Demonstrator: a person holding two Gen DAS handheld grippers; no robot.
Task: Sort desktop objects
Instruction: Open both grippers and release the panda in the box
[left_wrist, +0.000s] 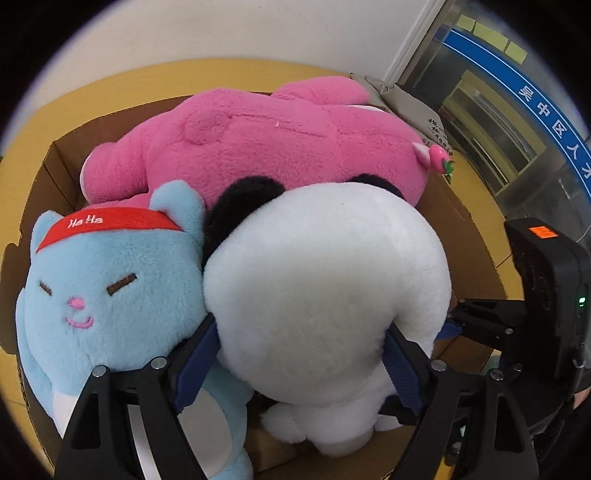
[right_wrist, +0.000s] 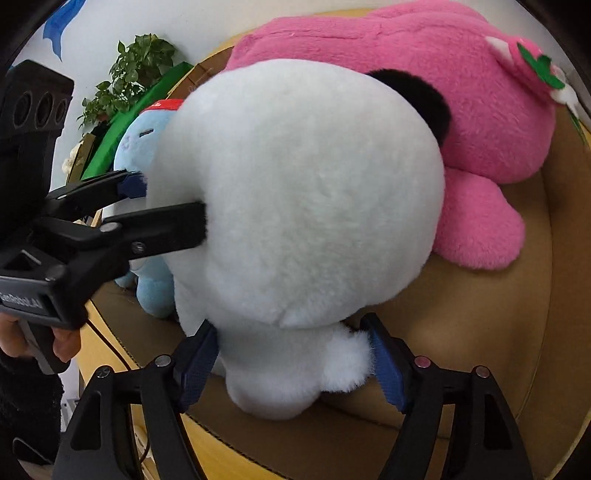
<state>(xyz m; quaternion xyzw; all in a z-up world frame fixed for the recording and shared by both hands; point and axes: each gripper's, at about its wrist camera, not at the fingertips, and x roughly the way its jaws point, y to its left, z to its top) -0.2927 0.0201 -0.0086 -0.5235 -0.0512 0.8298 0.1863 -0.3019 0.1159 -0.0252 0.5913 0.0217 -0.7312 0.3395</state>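
A white panda plush (left_wrist: 325, 280) is being flanked by both spread tongs inside a cardboard box (left_wrist: 469, 236); whether the left tongs (left_wrist: 301, 354) and right tongs (right_wrist: 291, 354) are pressing cannot be told. Soft and light, it is best squeezed mid-body. A potted plant (right_wrist: 129, 74) is being shown only beyond the right tongs.
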